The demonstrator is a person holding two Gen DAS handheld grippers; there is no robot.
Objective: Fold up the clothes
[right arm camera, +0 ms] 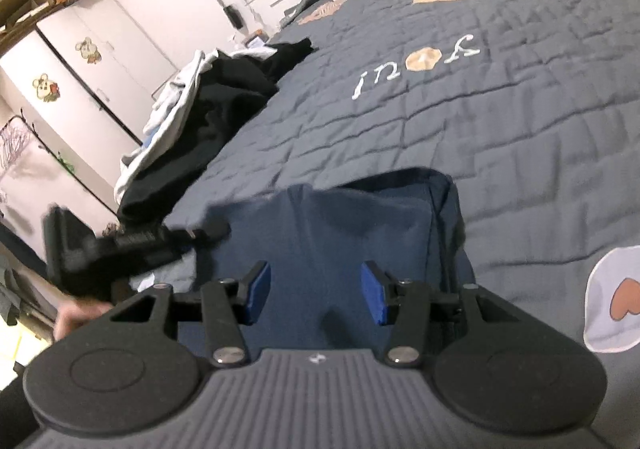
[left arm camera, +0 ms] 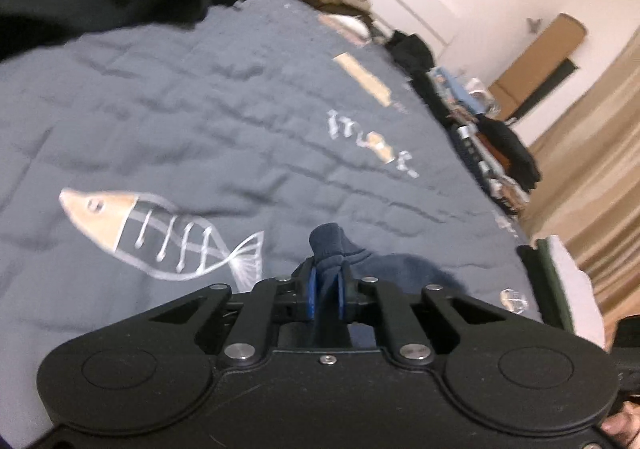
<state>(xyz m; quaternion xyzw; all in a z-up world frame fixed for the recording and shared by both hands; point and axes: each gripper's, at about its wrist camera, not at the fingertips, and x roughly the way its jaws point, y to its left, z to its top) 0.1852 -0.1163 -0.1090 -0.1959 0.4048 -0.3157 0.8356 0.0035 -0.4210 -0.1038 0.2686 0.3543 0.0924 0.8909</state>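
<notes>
Left gripper (left arm camera: 327, 291) clenched on a bunched fold of the navy garment (right arm camera: 340, 233), low centre of frame over the grey quilt (left arm camera: 180, 121). Right gripper (right arm camera: 316, 295) released above the same garment, pads spread apart. Dark clothes heap (right arm camera: 208, 121) at mid-left edge, possibly several pieces; fish motif (left arm camera: 160, 233) lower left.

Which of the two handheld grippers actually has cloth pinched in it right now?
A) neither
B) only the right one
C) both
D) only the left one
D: the left gripper has its blue fingers closed on a bunched fold of the navy garment, while the right gripper has its fingers spread wide with the garment lying flat between them, not pinched.
</notes>
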